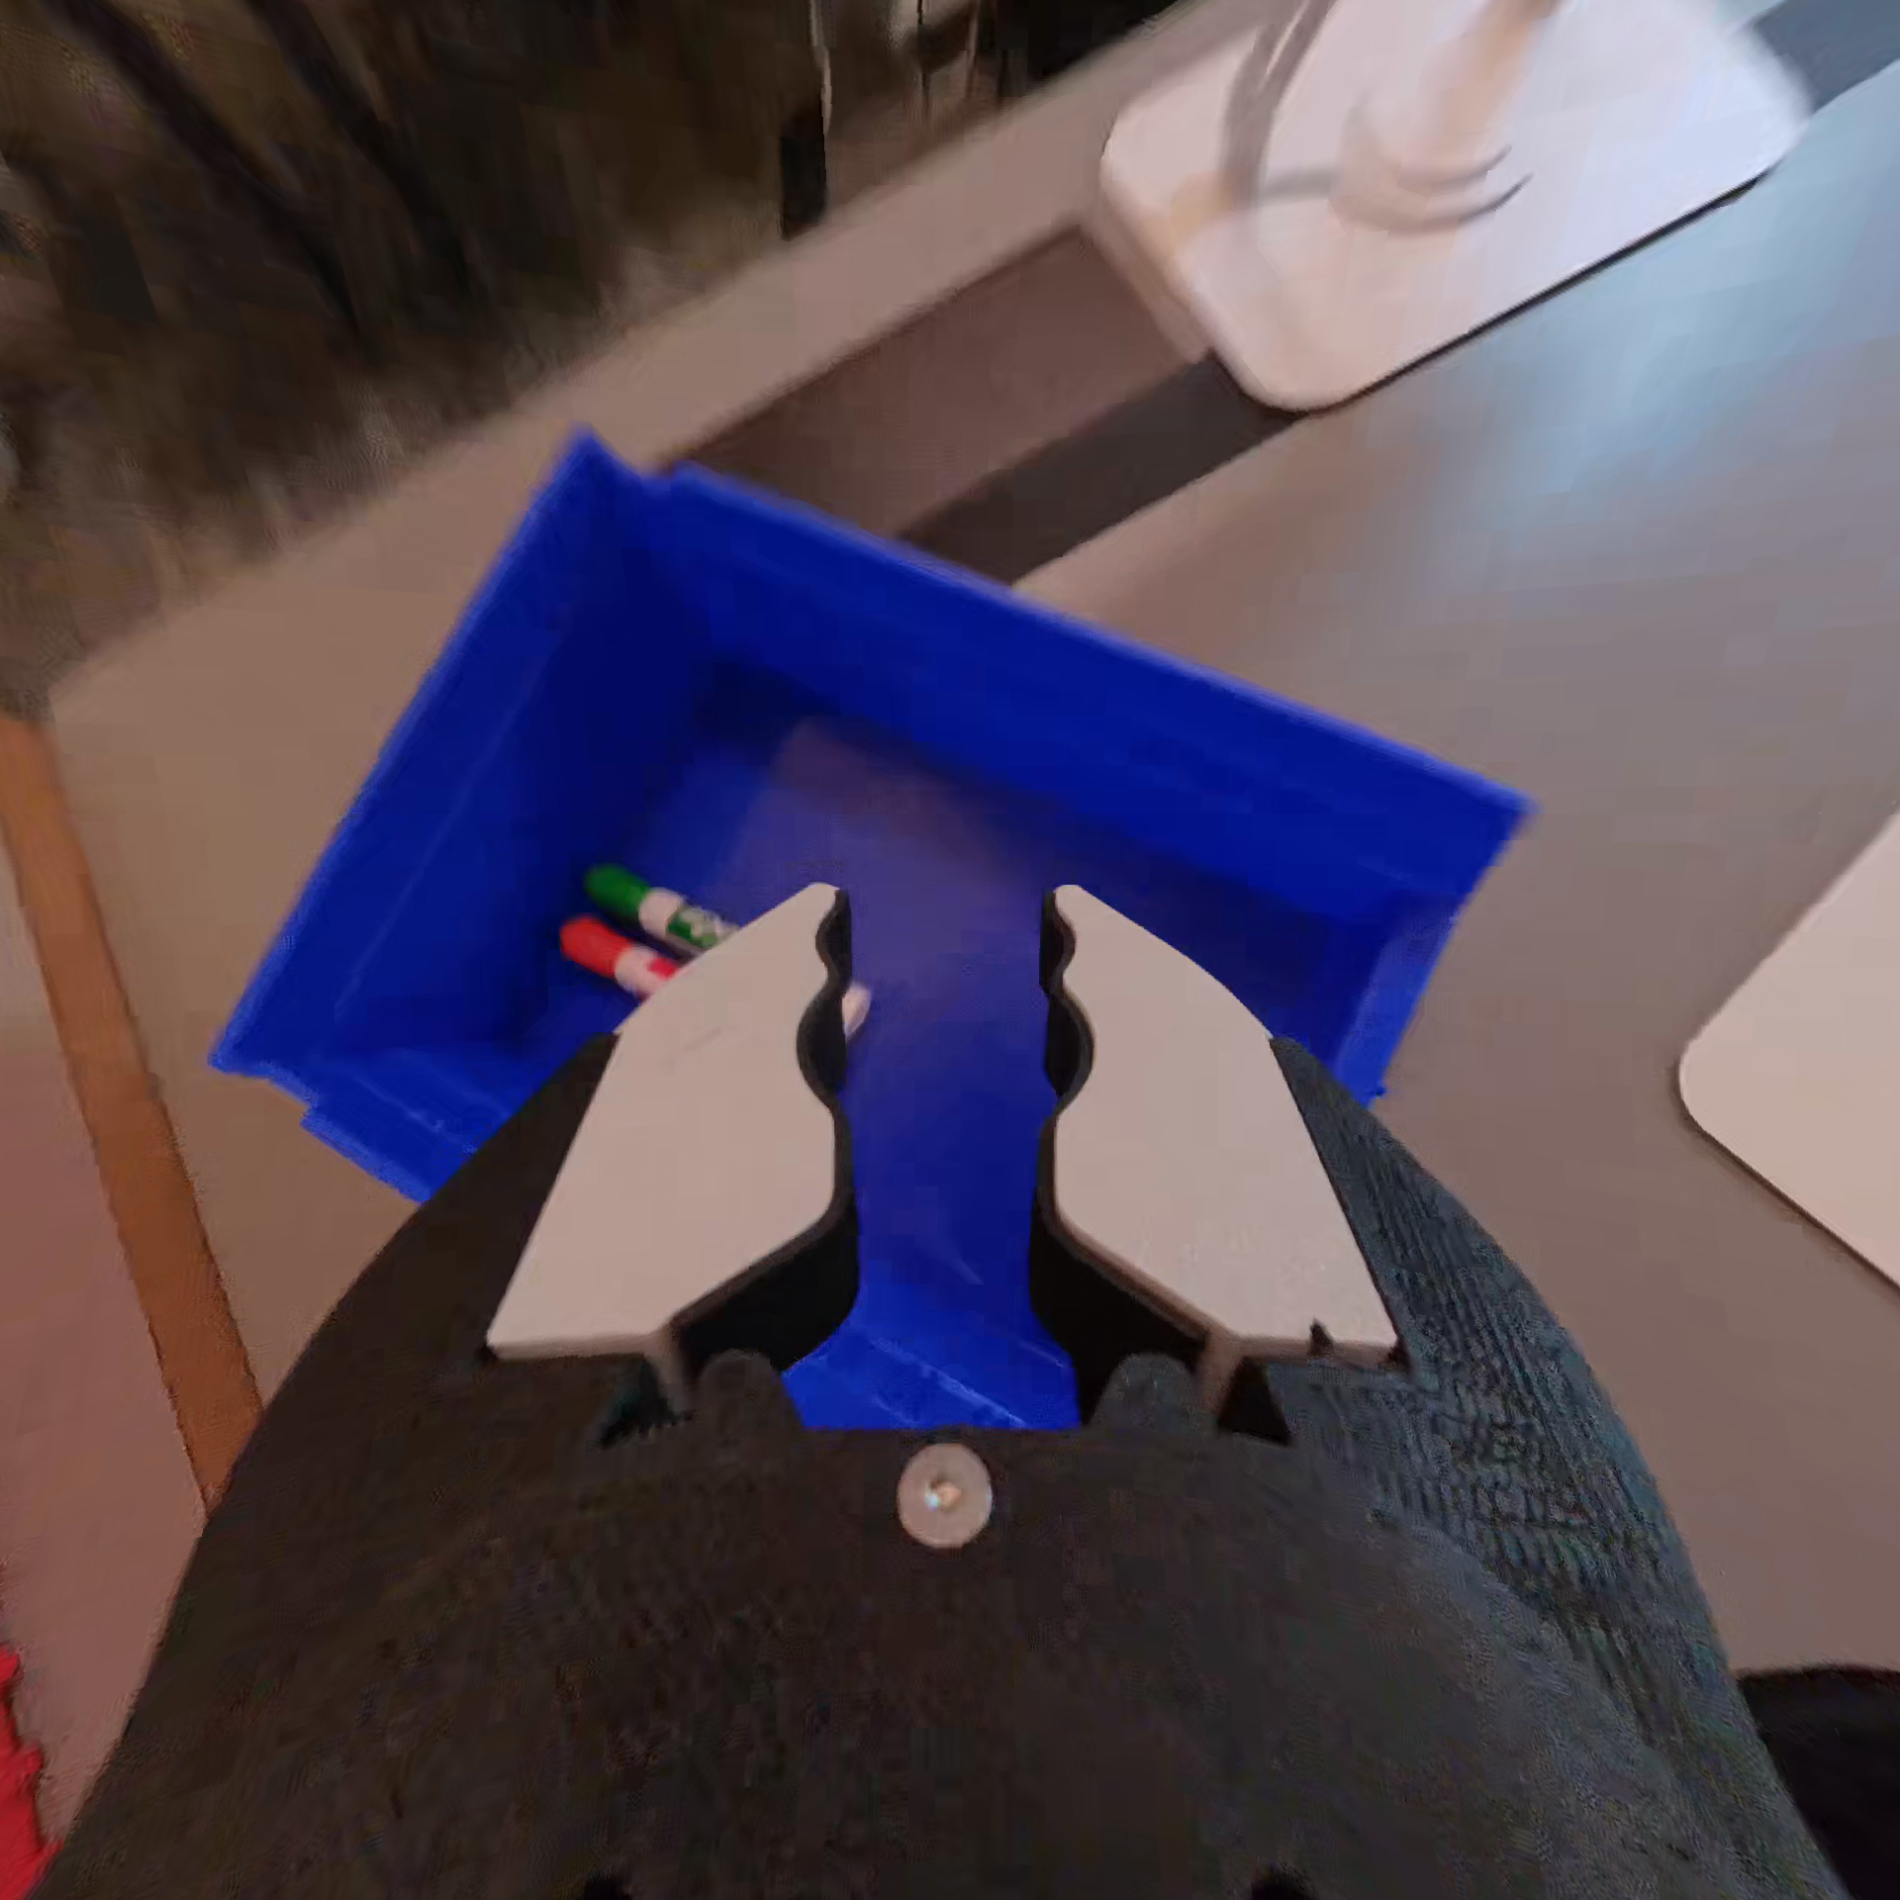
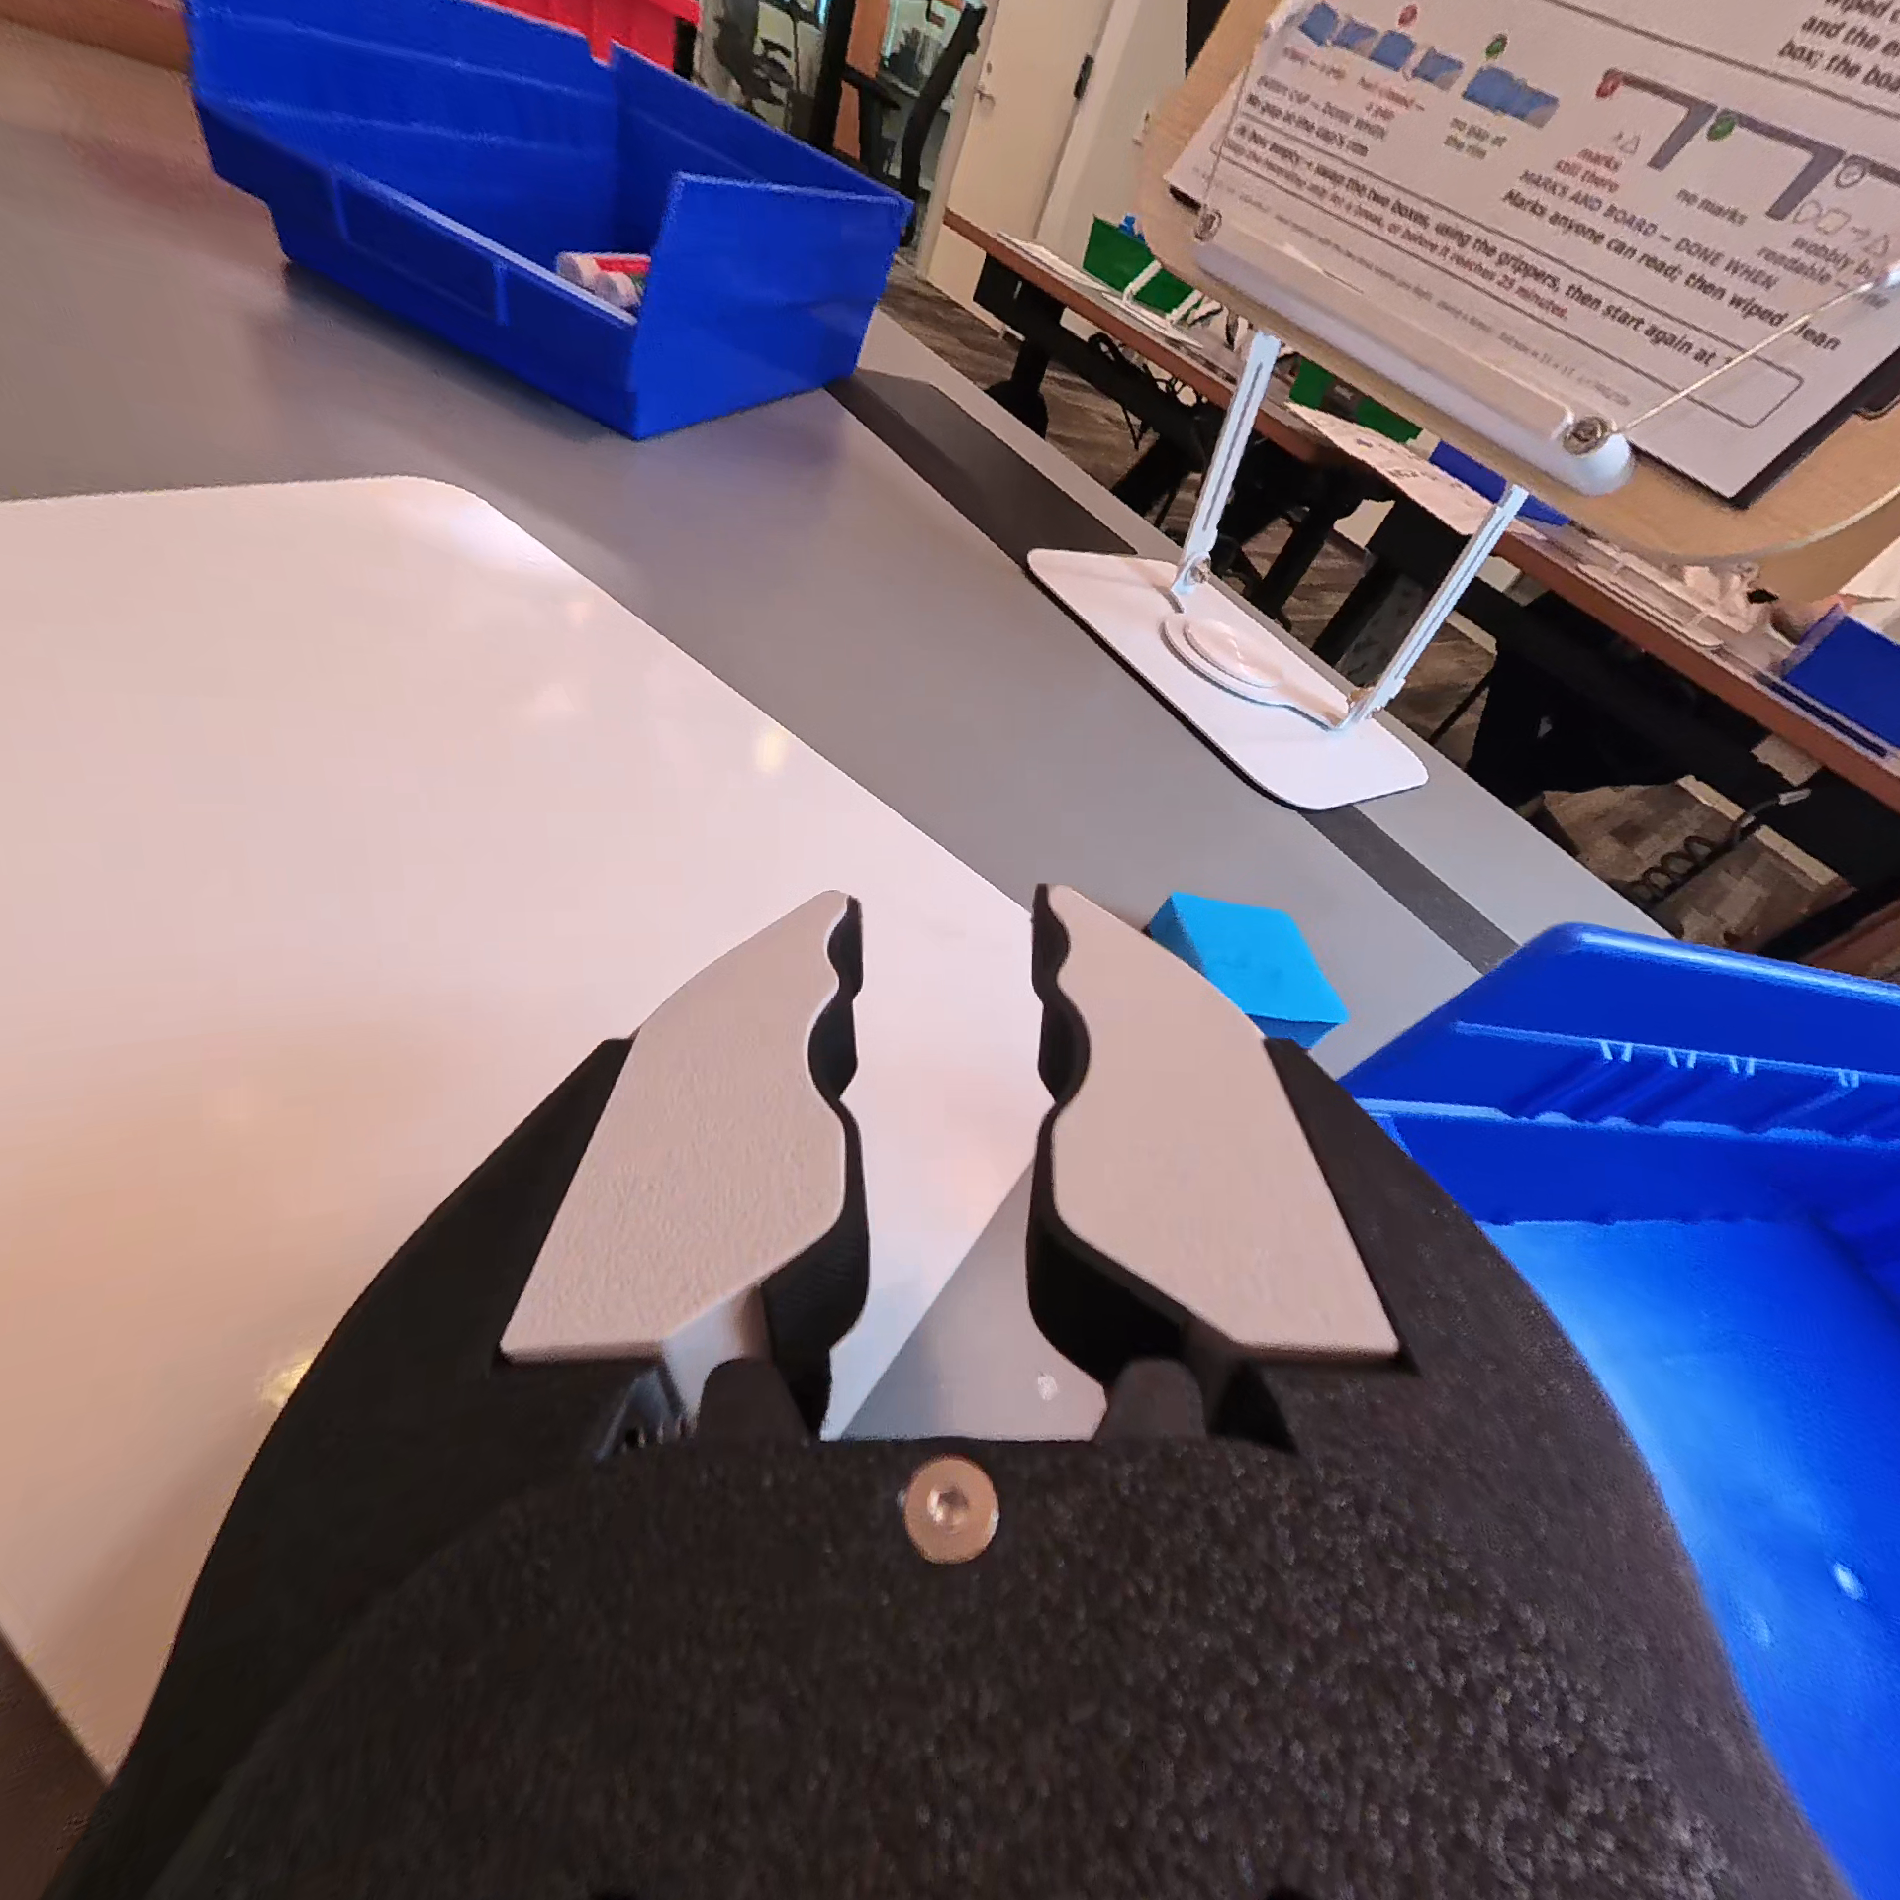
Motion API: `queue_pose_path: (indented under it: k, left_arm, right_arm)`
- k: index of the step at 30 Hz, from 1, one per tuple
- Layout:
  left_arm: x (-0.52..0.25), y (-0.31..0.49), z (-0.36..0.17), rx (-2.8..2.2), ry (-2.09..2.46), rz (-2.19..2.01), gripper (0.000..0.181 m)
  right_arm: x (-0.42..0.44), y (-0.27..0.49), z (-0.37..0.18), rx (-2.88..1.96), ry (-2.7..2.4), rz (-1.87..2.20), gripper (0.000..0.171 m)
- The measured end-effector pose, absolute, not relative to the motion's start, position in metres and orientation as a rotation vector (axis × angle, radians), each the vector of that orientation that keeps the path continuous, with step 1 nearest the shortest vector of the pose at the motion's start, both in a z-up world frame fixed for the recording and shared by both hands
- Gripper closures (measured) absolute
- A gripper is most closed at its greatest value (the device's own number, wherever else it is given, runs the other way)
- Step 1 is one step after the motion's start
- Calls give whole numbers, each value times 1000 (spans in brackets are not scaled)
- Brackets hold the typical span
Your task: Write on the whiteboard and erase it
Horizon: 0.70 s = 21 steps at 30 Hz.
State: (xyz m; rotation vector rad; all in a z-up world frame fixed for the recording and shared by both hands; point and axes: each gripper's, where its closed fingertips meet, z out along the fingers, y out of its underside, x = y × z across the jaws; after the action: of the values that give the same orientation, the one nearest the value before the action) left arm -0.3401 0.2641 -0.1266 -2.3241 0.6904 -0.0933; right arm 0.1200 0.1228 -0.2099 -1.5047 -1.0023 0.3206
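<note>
Left gripper [image 1: 944,905] hung released over blue bin [image 1: 1131,720] holding green marker [image 1: 658,910] and red marker [image 1: 617,956]. Right gripper [image 2: 944,910] released above whiteboard [image 2: 360,771]; eraser [image 2: 1249,966] beside it.

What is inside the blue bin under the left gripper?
In the blue bin, two markers lie side by side: a green one and a red one. The open left gripper covers their other ends and part of the bin floor, so more could lie there.

Bin [image 1: 1028,658] interior mostly free; markers [image 1: 637,930] crowd its left corner. Whiteboard [image 2: 360,823] surface bare (eraser [image 2: 1249,966] and second bin [image 2: 1645,1131] flank its right edge).
</note>
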Motion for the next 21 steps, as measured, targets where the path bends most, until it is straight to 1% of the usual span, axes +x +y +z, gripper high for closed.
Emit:
queue_pose_path:
  k: [3, 6, 8, 13, 14, 15, 18, 21]
  left_arm:
    - [-373, 301, -175, -2636, 568, -24, 145]
    - [-397, 316, -216, -2831, 413, 38, 143]
    - [-412, 317, -237, -2918, 344, 117, 141]
    - [-406, 313, -273, -3002, 249, 32, 141]
    - [-407, 310, -280, -3023, 259, 52, 144]
    - [-404, 313, -280, -3000, 260, 19, 153]
    - [-403, 310, -280, -3011, 361, 65, 162]
    - [-394, 308, -265, -2959, 525, 109, 161]
  right_arm:
    - [119, 117, -206, -1484, -999, 356, 140]
    - [120, 114, -202, -1469, -989, 369, 140]
    - [120, 113, -201, -1463, -983, 369, 140]
    - [117, 108, -200, -1451, -997, 379, 140]
    - [114, 107, -201, -1448, -1005, 378, 141]
    - [112, 105, -203, -1452, -1011, 382, 141]
    - [106, 103, -207, -1449, -1034, 370, 141]
    - [106, 101, -207, -1440, -1031, 360, 142]
